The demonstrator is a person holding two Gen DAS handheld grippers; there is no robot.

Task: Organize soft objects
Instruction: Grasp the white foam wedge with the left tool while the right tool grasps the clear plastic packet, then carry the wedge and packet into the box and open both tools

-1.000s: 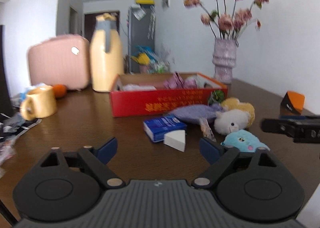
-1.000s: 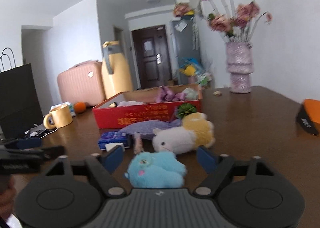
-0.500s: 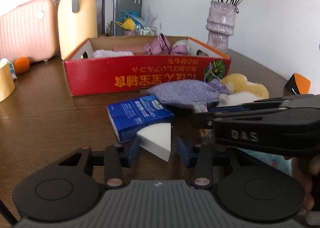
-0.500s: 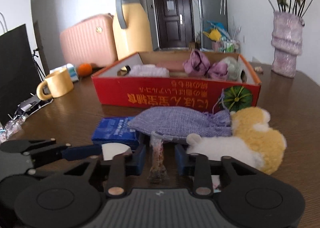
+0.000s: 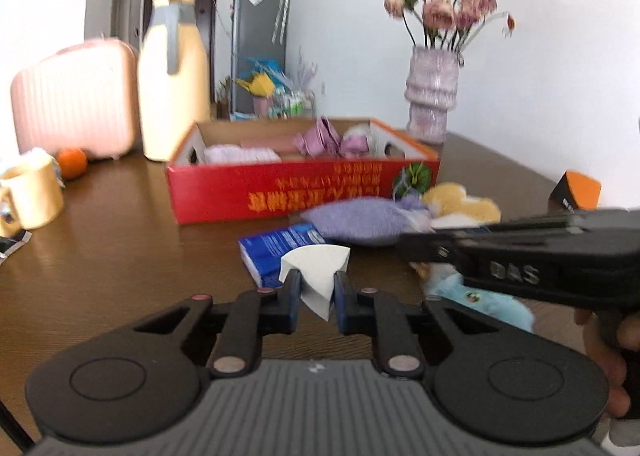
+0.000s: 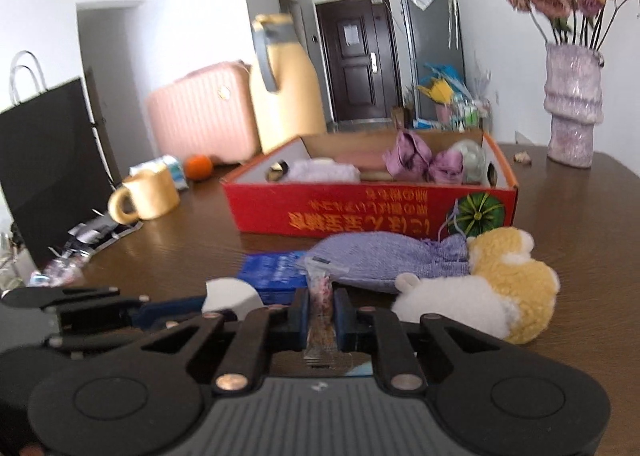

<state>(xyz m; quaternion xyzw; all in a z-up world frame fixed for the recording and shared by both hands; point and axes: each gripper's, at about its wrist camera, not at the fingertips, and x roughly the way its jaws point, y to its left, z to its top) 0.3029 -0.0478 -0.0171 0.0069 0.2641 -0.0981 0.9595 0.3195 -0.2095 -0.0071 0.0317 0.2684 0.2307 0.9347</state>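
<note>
We're in a home, living/dining area. Ahead of the gripper: wooden table with vase of dried flowers, mug, big yellow thermos. Pink suitcase ahead-left, dark entry door and grey fridge far ahead down the hall.

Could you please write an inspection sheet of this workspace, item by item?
Surface: brown wooden table.
Job's things: red box with soft items inside; purple pouch, plush toy, blue plush lie outside.
Clutter: mug, orange, tissue pack, vase.
Grippers: left gripper closing on white sponge; right gripper shut on clear wrapped packet.
Cables: nothing seen.
Surroundings: pink suitcase, dark door.
</note>
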